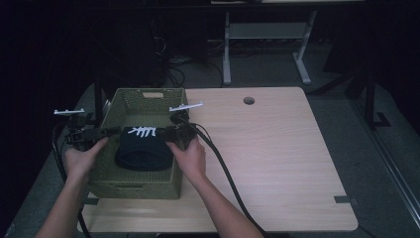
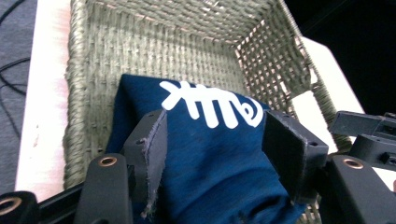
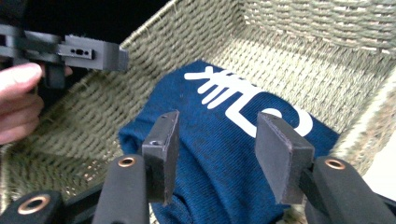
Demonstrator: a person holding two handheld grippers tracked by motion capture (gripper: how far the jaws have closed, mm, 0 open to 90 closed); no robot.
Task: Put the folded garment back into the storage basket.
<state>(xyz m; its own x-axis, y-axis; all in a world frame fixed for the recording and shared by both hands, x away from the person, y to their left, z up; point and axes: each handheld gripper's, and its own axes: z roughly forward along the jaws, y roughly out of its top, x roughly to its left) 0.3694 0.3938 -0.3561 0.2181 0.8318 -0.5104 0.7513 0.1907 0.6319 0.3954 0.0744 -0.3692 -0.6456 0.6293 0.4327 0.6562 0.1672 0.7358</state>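
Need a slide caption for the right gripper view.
Open tongs hover over a folded navy garment in a woven basket.

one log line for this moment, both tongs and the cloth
left tongs: open, over cloth | right tongs: open, over cloth | blue cloth: folded, lying in basket | basket: on table
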